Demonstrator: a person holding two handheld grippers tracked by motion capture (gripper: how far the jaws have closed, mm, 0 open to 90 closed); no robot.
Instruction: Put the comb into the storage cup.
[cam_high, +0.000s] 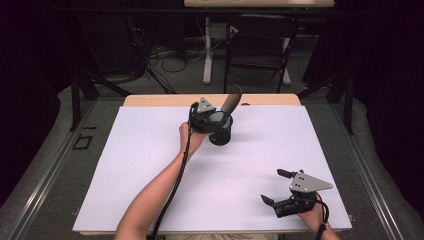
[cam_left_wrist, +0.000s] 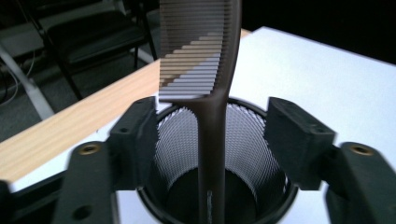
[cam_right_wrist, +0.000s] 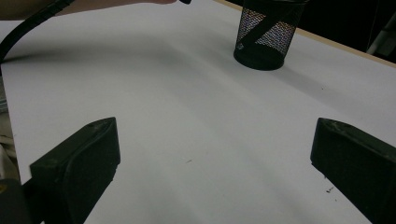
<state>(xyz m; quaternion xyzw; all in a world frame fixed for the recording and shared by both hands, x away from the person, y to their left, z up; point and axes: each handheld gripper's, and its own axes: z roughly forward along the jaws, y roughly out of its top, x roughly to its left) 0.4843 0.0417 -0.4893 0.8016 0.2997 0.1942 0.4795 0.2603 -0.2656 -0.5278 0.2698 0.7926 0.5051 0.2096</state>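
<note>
Comb (cam_left_wrist: 205, 70): stands handle-down in the black mesh cup (cam_left_wrist: 243, 140), seemingly leaning on its rim.
Left gripper (cam_left_wrist: 210, 135): jaws apart either side of the comb, clear of it.
Right gripper (cam_right_wrist: 212, 154): wide open, holding nothing, above the white table (cam_right_wrist: 187, 93).

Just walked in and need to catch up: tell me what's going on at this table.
A person works two handheld grippers over a white table. The left gripper is at a black mesh cup, its jaws apart on either side of a brown comb that stands handle-down in the cup; neither pad touches the comb. The right gripper rests open near the table's front edge, holding nothing.
</note>
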